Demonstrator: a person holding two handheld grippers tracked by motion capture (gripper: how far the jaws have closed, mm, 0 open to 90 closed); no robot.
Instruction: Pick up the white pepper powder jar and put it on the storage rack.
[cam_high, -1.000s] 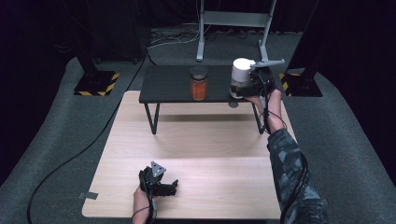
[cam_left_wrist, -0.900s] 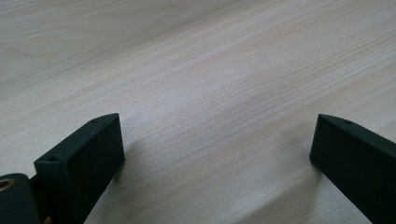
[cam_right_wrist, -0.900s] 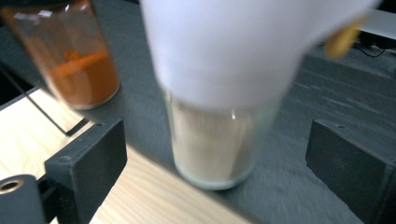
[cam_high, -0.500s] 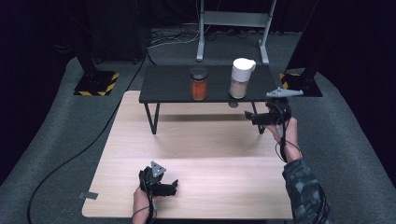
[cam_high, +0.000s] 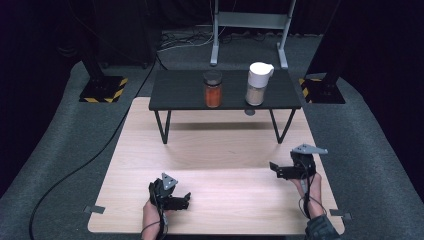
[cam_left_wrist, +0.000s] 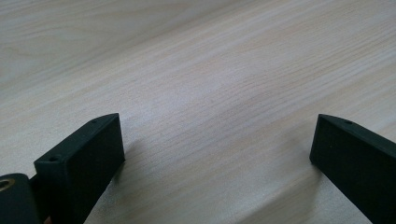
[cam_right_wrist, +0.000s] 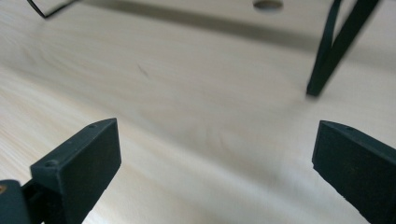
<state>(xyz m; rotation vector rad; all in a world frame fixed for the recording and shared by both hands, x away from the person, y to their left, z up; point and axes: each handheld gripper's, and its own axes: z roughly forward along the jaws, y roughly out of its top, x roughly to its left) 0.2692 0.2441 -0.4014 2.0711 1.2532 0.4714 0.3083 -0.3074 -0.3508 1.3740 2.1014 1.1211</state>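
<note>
Right gripper (cam_high: 278, 169) sits low over the right side of the wooden table (cam_high: 220, 150), near its edge, jaws pointing left across the board. Its jaws have just been opening and now stand wide apart with nothing between them; in the right gripper view they frame bare wood, with a black leg (cam_right_wrist: 334, 51) of the small table ahead. Left gripper (cam_high: 183, 200) is at the near edge of the wooden table, left of centre, jaws wide too and empty, bare wood grain between them in the left gripper view. White-lidded jar (cam_high: 258, 83) stands upright on the right part of the small black table (cam_high: 175, 95), well apart from both grippers. Orange jar (cam_high: 212, 89) with dark lid stands upright near it, to its left, not touching
</note>
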